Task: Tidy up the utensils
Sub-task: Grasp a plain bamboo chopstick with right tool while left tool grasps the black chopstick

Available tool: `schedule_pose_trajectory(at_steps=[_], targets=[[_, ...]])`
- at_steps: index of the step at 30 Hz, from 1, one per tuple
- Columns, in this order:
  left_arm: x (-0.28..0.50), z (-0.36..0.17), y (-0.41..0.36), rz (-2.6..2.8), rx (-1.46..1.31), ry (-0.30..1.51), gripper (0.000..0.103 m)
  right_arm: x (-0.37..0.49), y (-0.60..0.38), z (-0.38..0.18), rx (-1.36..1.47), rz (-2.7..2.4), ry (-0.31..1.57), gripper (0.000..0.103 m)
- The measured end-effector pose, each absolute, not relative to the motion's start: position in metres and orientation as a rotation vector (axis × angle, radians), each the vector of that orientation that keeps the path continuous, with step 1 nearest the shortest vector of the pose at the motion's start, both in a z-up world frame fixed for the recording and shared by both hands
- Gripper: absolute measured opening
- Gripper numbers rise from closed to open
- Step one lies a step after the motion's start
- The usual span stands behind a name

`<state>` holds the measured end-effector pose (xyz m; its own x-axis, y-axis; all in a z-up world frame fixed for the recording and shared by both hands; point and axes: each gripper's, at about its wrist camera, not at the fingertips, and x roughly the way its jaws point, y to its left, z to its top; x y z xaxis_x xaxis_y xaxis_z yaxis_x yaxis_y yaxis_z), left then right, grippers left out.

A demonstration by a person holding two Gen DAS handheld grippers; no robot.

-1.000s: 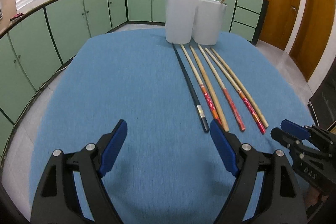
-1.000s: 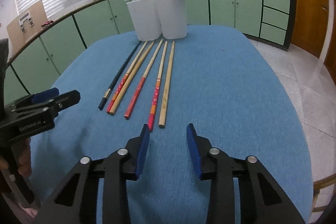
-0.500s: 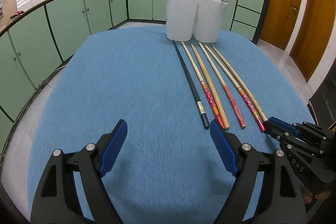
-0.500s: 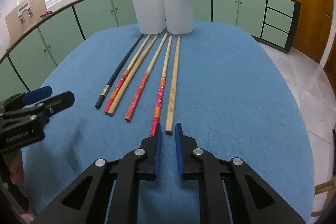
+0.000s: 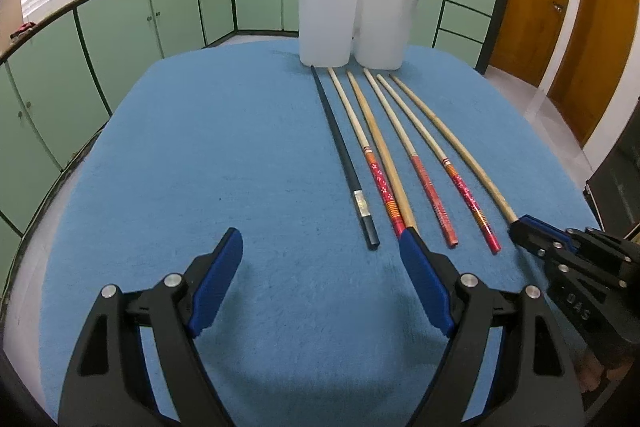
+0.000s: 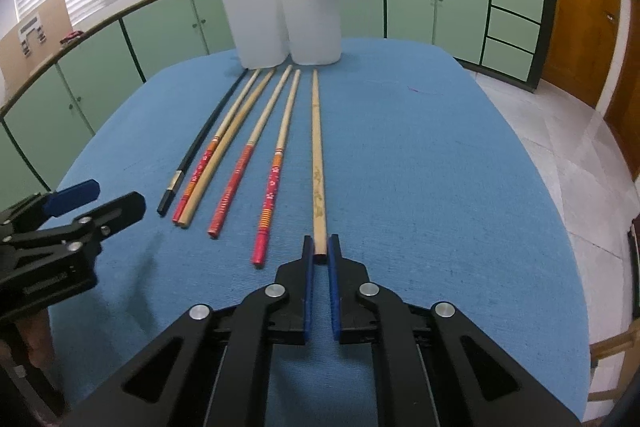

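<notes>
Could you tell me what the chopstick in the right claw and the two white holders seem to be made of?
The plain chopstick in the right claw looks like bamboo or pale wood: tan, matte, with a faint darker pattern. The white holders seem to be translucent plastic: milky, smooth, light glowing through, though frosted glass is possible.

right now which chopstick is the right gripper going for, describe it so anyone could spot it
Start at the two white plastic cups at the far end of the blue cloth-covered table; six chopsticks lie in a row before them. Take the rightmost one, the plain pale wooden chopstick, whose near end sits between the right gripper jaws. Unlike its neighbours, it has no red painted end.
</notes>
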<state>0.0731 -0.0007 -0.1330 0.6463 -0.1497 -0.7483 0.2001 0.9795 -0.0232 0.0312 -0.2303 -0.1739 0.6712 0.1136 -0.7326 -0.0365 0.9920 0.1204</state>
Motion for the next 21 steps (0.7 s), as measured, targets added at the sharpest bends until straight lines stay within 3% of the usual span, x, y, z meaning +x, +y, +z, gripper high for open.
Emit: schedule_pose_trajectory(at_steps=[13,16,18,20,21], targets=[[0.087,-0.149,-0.015,-0.157,0.066,0.904,0.055,0.032,-0.237,-0.176,0.141,0.104,0.829,0.007],[0.085,-0.148,-0.020,-0.168,0.075,0.897,0.039,0.033,-0.237,-0.176,0.143,0.101,0.831,0.007],[0.083,-0.147,-0.023,-0.186,0.079,0.896,0.019,0.033,-0.236,-0.176,0.139,0.099,0.832,0.007],[0.082,-0.147,-0.028,-0.207,0.081,0.897,0.007,0.034,-0.235,-0.176,0.135,0.096,0.832,0.007],[0.081,-0.147,-0.029,-0.212,0.084,0.898,0.007,0.034,-0.235,-0.176,0.134,0.095,0.832,0.007]])
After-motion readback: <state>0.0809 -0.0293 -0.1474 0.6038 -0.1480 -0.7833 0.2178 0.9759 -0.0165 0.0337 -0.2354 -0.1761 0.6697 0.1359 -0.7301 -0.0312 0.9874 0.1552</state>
